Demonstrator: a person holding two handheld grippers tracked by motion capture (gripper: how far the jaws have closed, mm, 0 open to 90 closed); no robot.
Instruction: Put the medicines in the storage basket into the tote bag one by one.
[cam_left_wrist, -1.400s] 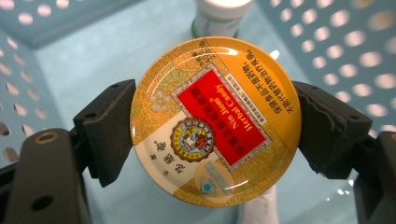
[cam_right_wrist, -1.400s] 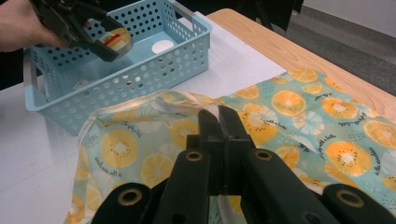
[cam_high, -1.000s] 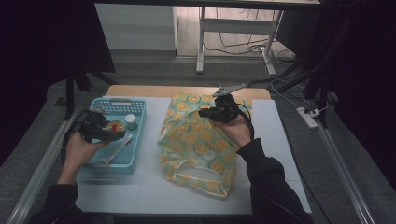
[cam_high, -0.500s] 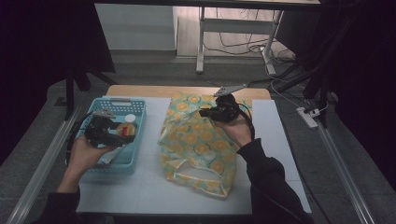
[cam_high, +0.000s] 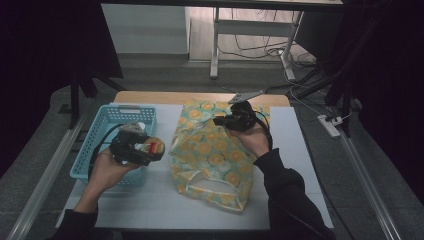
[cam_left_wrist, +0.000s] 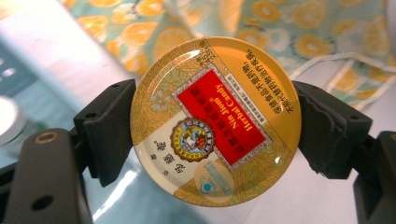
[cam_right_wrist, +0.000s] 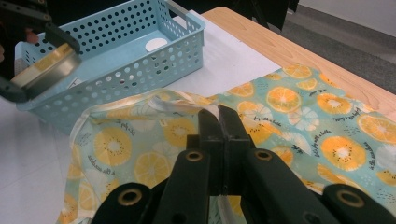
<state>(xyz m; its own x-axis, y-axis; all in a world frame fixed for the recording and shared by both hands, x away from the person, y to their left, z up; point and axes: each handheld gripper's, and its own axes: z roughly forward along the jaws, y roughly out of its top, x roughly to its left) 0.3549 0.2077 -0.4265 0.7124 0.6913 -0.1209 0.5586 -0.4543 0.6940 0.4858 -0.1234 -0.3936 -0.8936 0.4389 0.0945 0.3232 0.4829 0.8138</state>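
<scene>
Left gripper (cam_high: 150, 148) grasps round herbal candy tin (cam_left_wrist: 212, 120) across its rim, lid facing its camera, lifted above the near right corner of the blue basket (cam_high: 95, 150). Right gripper (cam_right_wrist: 218, 122) clenched on the upper edge of the orange-print fabric bag (cam_high: 215, 150), pinching cloth at the far side. Bag mouth (cam_right_wrist: 140, 100) lies to the right of the tin, just beside it; left hand is the nearer one. Judgement: next move is rightward into the opening
</scene>
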